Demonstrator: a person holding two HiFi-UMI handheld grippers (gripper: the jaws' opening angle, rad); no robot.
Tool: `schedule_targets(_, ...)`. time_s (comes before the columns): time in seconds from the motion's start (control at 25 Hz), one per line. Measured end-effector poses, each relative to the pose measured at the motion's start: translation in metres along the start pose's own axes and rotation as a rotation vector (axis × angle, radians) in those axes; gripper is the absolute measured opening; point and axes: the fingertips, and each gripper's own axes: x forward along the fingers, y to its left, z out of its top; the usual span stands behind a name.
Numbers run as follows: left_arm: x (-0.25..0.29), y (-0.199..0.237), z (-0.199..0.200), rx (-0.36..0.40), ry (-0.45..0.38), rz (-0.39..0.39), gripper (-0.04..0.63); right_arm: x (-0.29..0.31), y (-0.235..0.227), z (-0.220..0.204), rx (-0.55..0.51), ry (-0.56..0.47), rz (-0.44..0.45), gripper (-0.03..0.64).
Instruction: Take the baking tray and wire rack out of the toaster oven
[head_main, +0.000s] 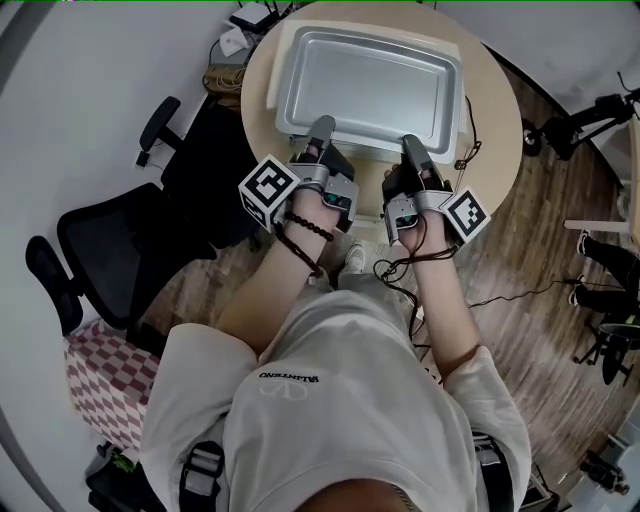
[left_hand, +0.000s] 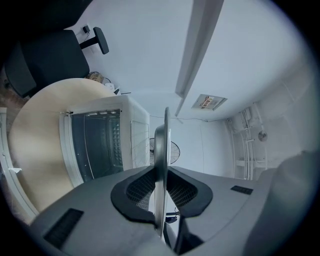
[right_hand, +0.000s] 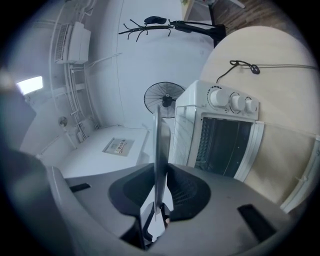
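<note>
The silver baking tray (head_main: 370, 85) hangs level in the air over the white toaster oven (head_main: 283, 45), out of its cavity. My left gripper (head_main: 320, 128) is shut on the tray's near rim at the left, my right gripper (head_main: 410, 145) on the same rim at the right. In the left gripper view the tray (left_hand: 161, 165) runs edge-on between the pads, and the oven (left_hand: 100, 145) stands open behind it. The right gripper view shows the same tray (right_hand: 160, 150) clamped edge-on beside the oven (right_hand: 225, 135). I cannot make out the wire rack in the dark cavity.
The oven stands on a round beige table (head_main: 500, 110) with a black cable (right_hand: 245, 65) lying on it. Black office chairs (head_main: 110, 250) stand at the left. A fan (right_hand: 162, 100) is behind the oven, and stands and cables sit on the wooden floor (head_main: 540, 260) at the right.
</note>
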Motion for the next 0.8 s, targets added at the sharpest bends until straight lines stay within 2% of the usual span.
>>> schedule_targets(0.36,0.041,0.003,0.005,0.013,-0.036,0.031,0.067,0.034,-0.007,0.028,0.005,0.019,-0.046,0.078)
schedule_targets(0.56,0.069,0.007,0.007,0.029,-0.061,0.065,0.077,0.055,-0.018,0.047,0.022,0.047,-0.110,0.086)
schedule_targets(0.8,0.069,0.011,0.007,0.030,-0.072,0.062,0.082,0.056,-0.023,0.050,0.008,0.060,-0.132,0.091)
